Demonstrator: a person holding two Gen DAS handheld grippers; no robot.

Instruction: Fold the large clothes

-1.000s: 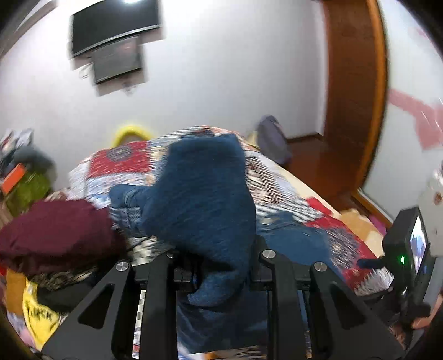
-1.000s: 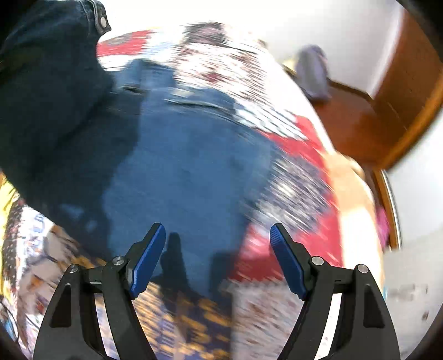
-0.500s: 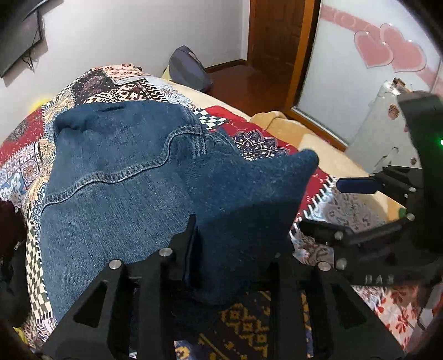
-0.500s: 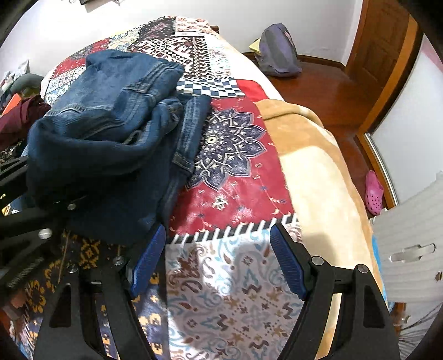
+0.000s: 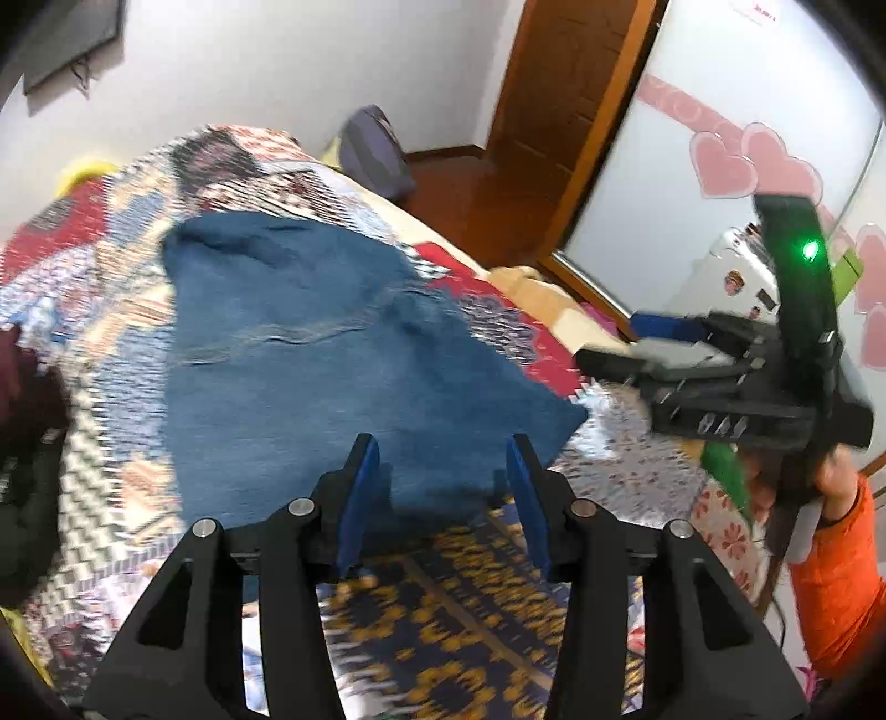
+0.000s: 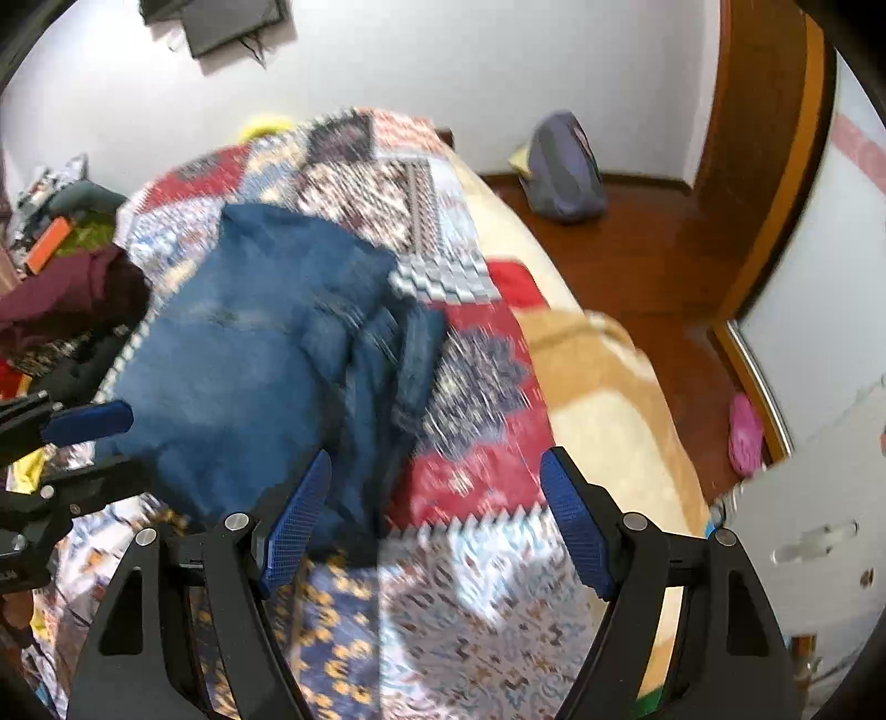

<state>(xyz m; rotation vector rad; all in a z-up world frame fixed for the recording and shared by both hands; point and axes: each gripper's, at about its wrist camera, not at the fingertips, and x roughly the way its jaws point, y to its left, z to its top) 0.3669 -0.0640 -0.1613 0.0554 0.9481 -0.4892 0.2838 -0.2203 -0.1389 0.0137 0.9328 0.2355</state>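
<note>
Denim garment: 1 blue denim piece (image 5: 310, 354), folded over on itself, lies on the patchwork quilt (image 5: 111, 310) toward the left side of the bed; the picture is motion-blurred.
Left gripper: 1, seen from its own camera (image 5: 440, 487), jaws parted and empty, blue pads just in front of the garment's near edge, not touching it as far as the blur allows.
Right gripper: 1, seen from its own camera (image 6: 434, 515), jaws spread wide and holding nothing, above the quilt with its left pad over the garment's near corner; it also shows at the right of the left view, carried by a hand (image 5: 830, 471) with an orange sleeve.
Other clothes: 1 maroon garment (image 6: 66, 293) in a heap at the quilt's left edge.
Floor: 1 grey-purple bag (image 6: 565, 171) against the wall; 1 pink slipper (image 6: 745, 432) by the white panel.
Wall: 1 dark screen (image 6: 221, 19); 1 wooden door (image 5: 559, 111).
Heart stickers: 2 pink hearts (image 5: 753, 160) side by side on the white panel.
</note>
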